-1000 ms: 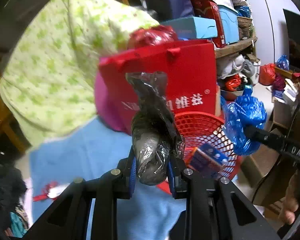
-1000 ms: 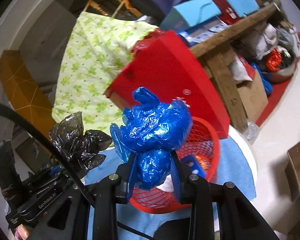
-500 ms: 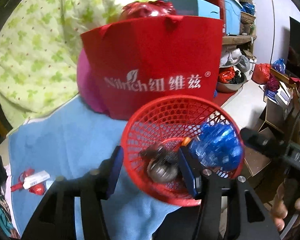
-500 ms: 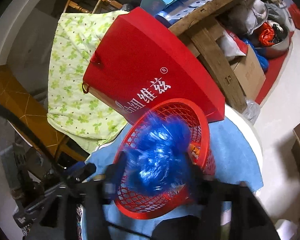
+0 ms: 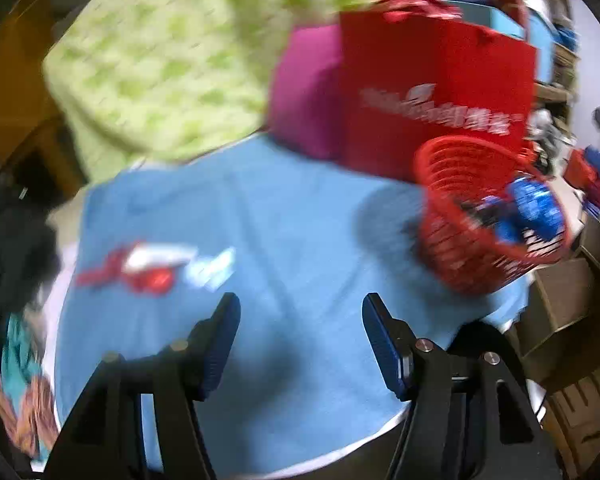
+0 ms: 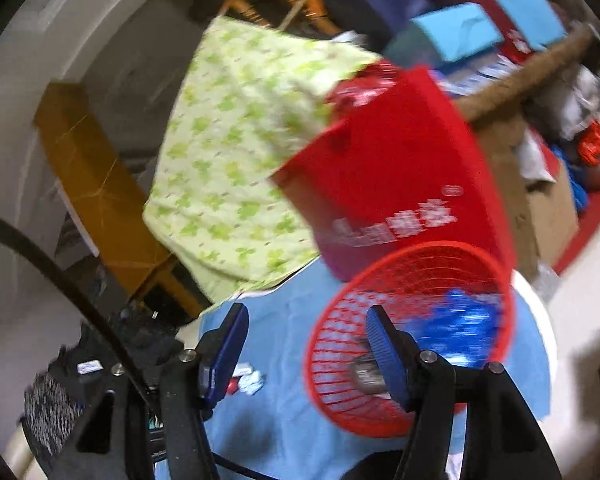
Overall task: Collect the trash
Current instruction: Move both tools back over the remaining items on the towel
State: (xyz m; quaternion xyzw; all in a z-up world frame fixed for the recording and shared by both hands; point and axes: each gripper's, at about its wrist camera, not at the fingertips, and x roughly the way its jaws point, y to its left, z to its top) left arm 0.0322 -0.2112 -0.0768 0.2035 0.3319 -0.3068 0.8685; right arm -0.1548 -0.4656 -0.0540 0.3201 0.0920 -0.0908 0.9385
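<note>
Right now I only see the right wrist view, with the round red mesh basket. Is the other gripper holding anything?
Observer: No. The left gripper is open, with nothing between its fingers, above the blue cloth.
Operator: Is any trash lying near it?
Observer: Blurred red and white scraps lie on the cloth to its front left; I cannot tell what they are.
Operator: And where is the basket from there?
Observer: The red mesh basket stands to its front right, near the cloth's edge, with a crumpled blue plastic bag inside.
</note>
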